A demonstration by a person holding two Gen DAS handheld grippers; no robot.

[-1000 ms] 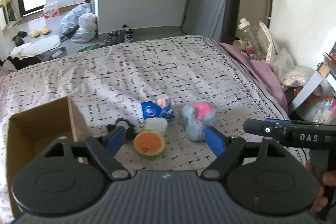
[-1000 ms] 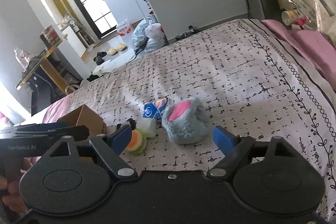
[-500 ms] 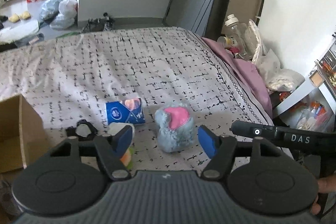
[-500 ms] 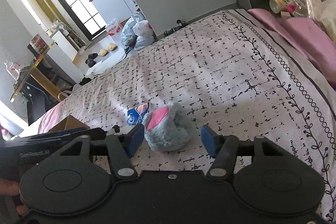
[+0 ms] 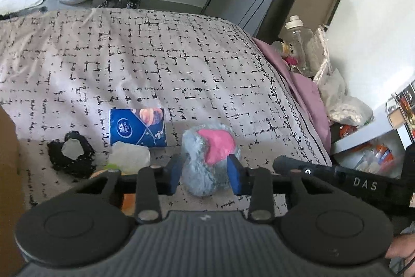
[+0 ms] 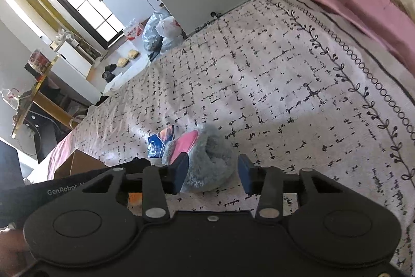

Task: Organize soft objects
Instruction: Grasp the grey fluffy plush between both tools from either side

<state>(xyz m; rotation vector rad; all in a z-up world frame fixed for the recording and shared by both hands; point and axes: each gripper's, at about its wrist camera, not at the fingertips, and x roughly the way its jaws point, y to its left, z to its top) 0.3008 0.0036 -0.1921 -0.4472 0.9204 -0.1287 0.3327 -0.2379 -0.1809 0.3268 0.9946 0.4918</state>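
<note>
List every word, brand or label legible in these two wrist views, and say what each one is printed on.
"DAS": white letters on the right gripper's black body, seen in the left wrist view.
"GenRobot A...", cut off: on the left gripper's black body, seen in the right wrist view.
Blue tissue pack: white logo and lettering, too blurred to read.
Clear bottle label: too small to read.

The fluffy grey-and-pink plush toy [image 5: 207, 162] lies on the bed [image 5: 155, 56], between the fingers of the left claw [image 5: 206, 174]. Behind and to the left of that claw lies the flat blue tissue pack [image 5: 138, 127]. Just left of the claw sits a pale soft lump [image 5: 129, 157], and further left a black lacy ring [image 5: 70, 153]. The brown cardboard box [image 5: 7, 147] stands at the far left. The toy also lies between the fingers of the right claw [image 6: 212, 174].
</note>
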